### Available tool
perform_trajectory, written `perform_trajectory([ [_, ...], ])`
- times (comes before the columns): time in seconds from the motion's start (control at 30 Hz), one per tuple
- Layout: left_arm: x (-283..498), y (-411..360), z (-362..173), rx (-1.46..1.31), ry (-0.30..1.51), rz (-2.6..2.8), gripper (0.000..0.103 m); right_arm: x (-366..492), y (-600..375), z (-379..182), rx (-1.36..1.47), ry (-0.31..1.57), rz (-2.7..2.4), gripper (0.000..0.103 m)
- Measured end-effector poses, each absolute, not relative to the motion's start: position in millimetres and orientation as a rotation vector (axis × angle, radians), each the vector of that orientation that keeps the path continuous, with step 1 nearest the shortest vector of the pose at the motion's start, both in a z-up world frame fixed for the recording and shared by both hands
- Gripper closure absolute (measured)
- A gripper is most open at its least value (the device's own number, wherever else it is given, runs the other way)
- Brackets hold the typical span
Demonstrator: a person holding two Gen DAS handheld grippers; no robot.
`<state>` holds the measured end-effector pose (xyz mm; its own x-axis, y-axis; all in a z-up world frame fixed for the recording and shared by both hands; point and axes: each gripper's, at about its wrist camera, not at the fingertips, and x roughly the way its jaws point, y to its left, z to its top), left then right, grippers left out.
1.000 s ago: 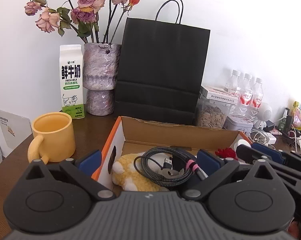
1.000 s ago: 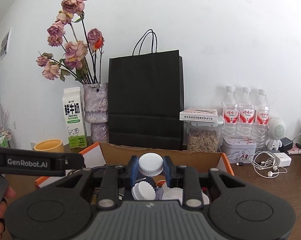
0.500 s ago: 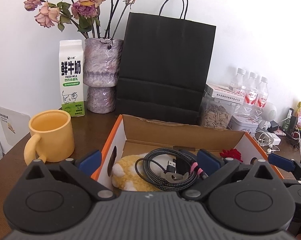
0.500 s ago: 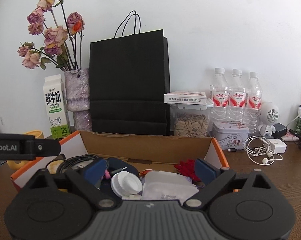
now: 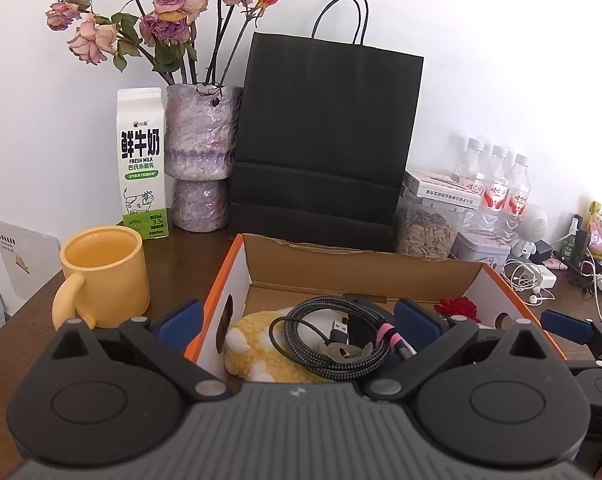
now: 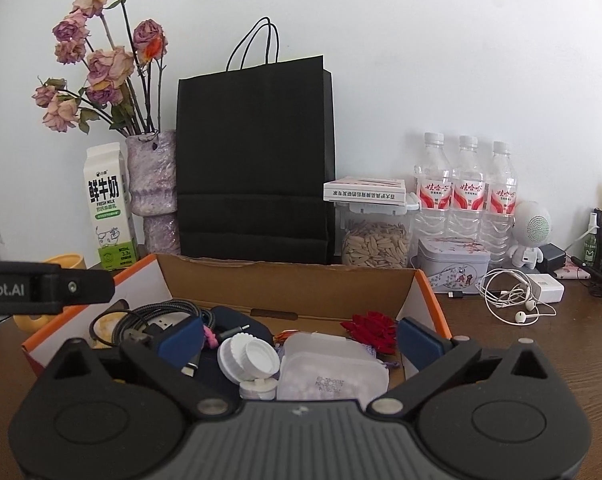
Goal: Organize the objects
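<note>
An orange-edged cardboard box (image 5: 365, 264) (image 6: 285, 276) sits in front of both grippers. It holds a coiled braided cable (image 5: 329, 336) (image 6: 149, 320), a yellow plush (image 5: 257, 348), a red fabric flower (image 6: 371, 326), a clear plastic case (image 6: 333, 372) and a white bottle lying on its side with its ridged cap (image 6: 249, 358) showing. My left gripper (image 5: 297, 324) is open and empty, straddling the box's left wall. My right gripper (image 6: 299, 334) is open and empty above the white bottle and the case. The right gripper's blue pad (image 5: 567, 326) shows at the right in the left wrist view.
Behind the box stand a black paper bag (image 5: 325, 140), a vase of dried roses (image 5: 201, 160), a milk carton (image 5: 141, 164), a seed jar (image 6: 375, 236), three water bottles (image 6: 465, 188) and a tin (image 6: 453, 264). A yellow mug (image 5: 101, 276) is left; earphones (image 6: 517, 296) lie right.
The right gripper opened and let the white bottle go into the box, then drew back to the right. The left gripper stayed open and shifted slightly.
</note>
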<state>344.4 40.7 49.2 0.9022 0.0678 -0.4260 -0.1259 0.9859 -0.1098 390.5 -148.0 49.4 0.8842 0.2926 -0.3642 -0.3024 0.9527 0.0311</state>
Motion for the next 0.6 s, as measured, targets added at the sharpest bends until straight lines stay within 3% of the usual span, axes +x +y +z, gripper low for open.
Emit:
perform_trajectory([
  [0.6, 263.1, 41.9, 39.1, -0.089, 0.515, 0.066, 0.000, 309.7, -176.9, 51.9, -0.025, 0.477, 0.321, 0.000],
])
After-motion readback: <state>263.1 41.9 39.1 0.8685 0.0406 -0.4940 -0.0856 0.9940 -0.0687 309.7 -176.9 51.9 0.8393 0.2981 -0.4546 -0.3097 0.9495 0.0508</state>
